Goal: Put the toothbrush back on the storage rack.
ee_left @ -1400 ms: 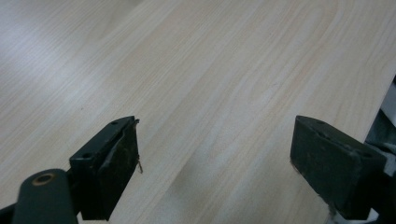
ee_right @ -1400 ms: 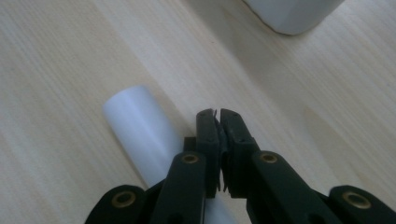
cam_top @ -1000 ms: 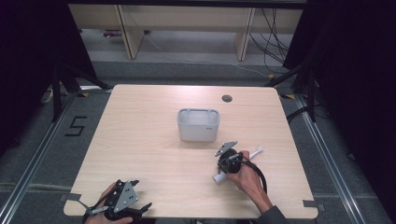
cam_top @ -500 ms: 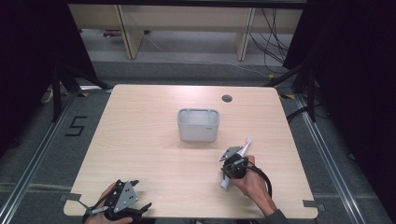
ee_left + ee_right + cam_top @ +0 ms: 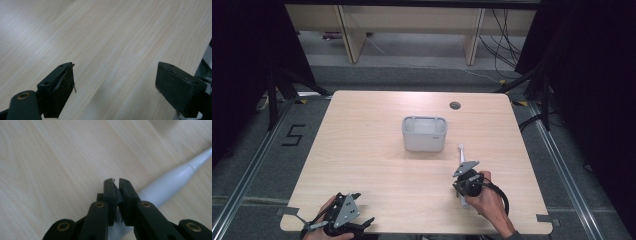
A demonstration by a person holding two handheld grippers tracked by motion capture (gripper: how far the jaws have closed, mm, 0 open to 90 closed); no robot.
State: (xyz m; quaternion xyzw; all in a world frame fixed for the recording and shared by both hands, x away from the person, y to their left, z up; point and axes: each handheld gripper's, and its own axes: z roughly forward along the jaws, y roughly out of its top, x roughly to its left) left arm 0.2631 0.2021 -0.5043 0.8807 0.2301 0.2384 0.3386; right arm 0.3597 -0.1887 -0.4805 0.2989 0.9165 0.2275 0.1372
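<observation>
A white electric toothbrush (image 5: 461, 155) lies on the wooden table (image 5: 362, 150) at the near right, its head pointing away from me towards a white rectangular tub (image 5: 424, 134). My right gripper (image 5: 466, 181) sits over the handle. In the right gripper view its jaws (image 5: 117, 181) stand shut with nothing between the tips, and the toothbrush (image 5: 170, 182) runs underneath them; I cannot tell whether they touch it. My left gripper (image 5: 357, 225) rests at the near left edge. It stands open (image 5: 115, 82) over bare wood.
A round cable hole (image 5: 455, 105) is in the table's far right part. The table's near edge shows at the right of the left gripper view. Shelving legs and cables stand on the floor beyond the table.
The toothbrush has swung from pointing up and to the right to pointing straight away from me. The right gripper has shifted a little to the right with it. The left gripper has not moved.
</observation>
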